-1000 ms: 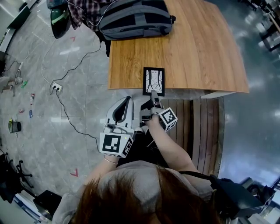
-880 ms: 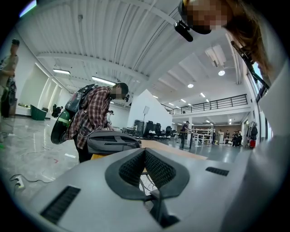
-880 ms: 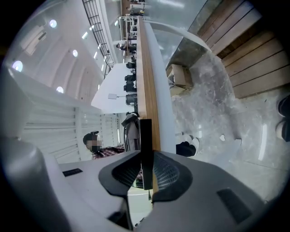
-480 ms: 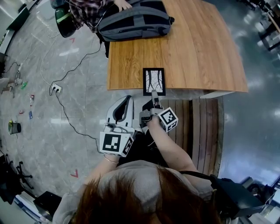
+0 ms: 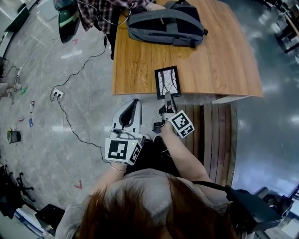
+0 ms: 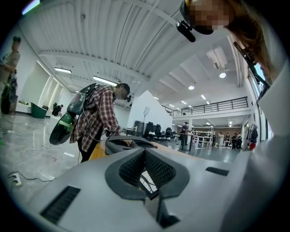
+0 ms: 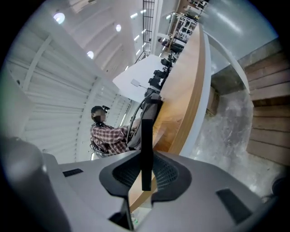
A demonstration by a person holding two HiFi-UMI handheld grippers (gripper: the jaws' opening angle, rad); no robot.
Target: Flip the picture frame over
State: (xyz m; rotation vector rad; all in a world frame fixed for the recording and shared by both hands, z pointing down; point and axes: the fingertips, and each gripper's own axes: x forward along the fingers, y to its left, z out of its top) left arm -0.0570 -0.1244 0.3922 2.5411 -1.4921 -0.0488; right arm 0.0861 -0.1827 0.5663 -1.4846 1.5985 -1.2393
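frame [image 5: 167, 82]: black border, white picture with dark branching lines
table [image 5: 219, 56]: warm brown wood grain
bag [image 5: 166, 25]: grey, darker bands
shirt [image 5: 98, 14]: red-and-dark plaid (partly cut off)
floor [image 5: 56, 60]: grey, marbled
cubes [image 5: 122, 151]: black-and-white square markers
slats [image 5: 215, 135]: darker brown

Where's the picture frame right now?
In the head view the picture frame is mid-picture at the near edge of the wooden table, its near side clamped in the right gripper, a grey backpack beyond.

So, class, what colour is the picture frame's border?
Black. The picture frame shows best in the head view.
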